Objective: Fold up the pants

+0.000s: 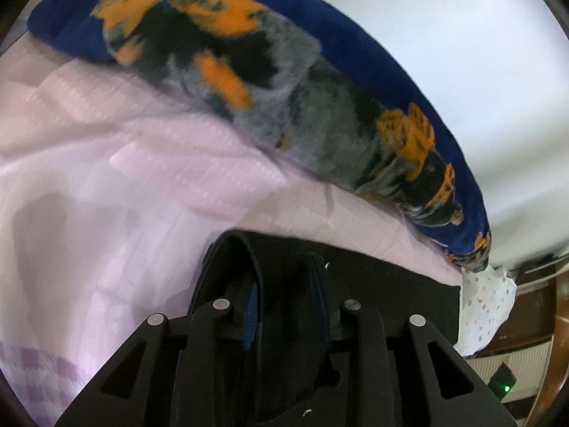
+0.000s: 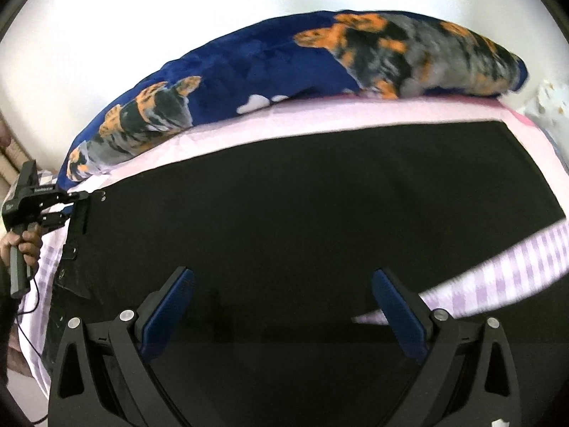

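Left wrist view: the left hand-held gripper (image 1: 286, 306) is clamped on the waistband of the black pants (image 1: 391, 291), which lie on a pink bedsheet (image 1: 124, 185) near a blue patterned blanket (image 1: 284, 82). Right wrist view: the right hand-held gripper (image 2: 284, 309) hovers wide apart over the pants (image 2: 302, 206), spread flat across the bed.

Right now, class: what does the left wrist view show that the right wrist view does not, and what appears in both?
Only the left wrist view shows the left gripper close up, shut on the waistband of the black pants, plus a spotted white cloth at the bed's edge.

Only the right wrist view shows the right gripper open above the spread pants, and the person's hand holding the other gripper.

Both show the blue blanket and pink sheet.
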### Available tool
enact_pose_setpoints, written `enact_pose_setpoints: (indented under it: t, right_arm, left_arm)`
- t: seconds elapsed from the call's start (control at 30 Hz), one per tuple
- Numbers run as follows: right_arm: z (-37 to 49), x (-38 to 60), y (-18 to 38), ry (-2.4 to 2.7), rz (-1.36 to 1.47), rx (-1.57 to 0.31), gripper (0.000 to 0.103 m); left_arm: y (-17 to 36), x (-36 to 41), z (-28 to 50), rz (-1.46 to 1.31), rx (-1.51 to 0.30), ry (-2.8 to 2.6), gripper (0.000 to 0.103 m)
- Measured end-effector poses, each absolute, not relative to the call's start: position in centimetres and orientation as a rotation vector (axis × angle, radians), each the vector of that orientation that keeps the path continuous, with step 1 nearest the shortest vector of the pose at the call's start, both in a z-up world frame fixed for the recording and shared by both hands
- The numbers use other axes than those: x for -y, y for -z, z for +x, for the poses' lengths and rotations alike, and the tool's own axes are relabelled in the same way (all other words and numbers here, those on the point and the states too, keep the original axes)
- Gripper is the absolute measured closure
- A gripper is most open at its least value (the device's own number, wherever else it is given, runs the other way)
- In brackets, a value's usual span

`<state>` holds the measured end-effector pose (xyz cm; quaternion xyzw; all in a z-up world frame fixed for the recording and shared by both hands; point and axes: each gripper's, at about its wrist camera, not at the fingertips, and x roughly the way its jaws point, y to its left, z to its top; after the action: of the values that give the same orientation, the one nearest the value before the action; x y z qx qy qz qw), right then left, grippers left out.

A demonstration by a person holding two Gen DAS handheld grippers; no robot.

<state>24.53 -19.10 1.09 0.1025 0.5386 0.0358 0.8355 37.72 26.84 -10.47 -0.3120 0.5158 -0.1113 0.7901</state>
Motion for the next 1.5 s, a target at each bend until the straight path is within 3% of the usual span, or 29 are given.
enact_pose_setpoints:
  t: [0.03, 0.1, 0.63, 1.13, 1.23, 1.3, 1.4, 1.5]
  right_arm:
    - [25.0, 18.9, -1.0, -0.093, 0.211, -1.141, 0.003]
    - [25.9, 18.5, -1.0, -0.124, 0.197, -1.144, 0.003]
    - [38.6, 18.5, -0.8, -0.689, -0.146, -1.25, 0.005]
    - [46.7, 15.6, 5.7, -1.07, -0.252, -1.436, 0.041]
    - [47.2, 16.0, 6.4, -1.071, -0.264, -1.463, 0.055]
    - [47.0, 16.3, 6.4, -1.064, -0.267, -1.468, 0.073]
    - [46.2, 17.6, 6.0, -1.02, -0.288, -1.452, 0.092]
    - [44.6, 18.0, 4.0, -0.956, -0.304, -1.383, 0.095]
  left_arm:
    - [10.5, -26.8, 37.7, -0.677, -1.104, 0.231, 0.091]
    - [10.3, -26.6, 37.5, -0.656, -1.08, 0.22, 0.093]
    - [1.4, -23.4, 30.5, -0.58, -0.768, 0.324, 0.096]
    - [-0.8, -24.3, 27.3, -0.67, -0.66, 0.388, 0.097]
    - [-0.7, -24.2, 27.4, -0.654, -0.672, 0.38, 0.097]
    - [-0.6, -24.1, 27.6, -0.65, -0.678, 0.375, 0.097]
    - [-0.4, -23.9, 27.9, -0.631, -0.686, 0.367, 0.097]
    - [-0.3, -24.0, 28.0, -0.613, -0.693, 0.352, 0.097]
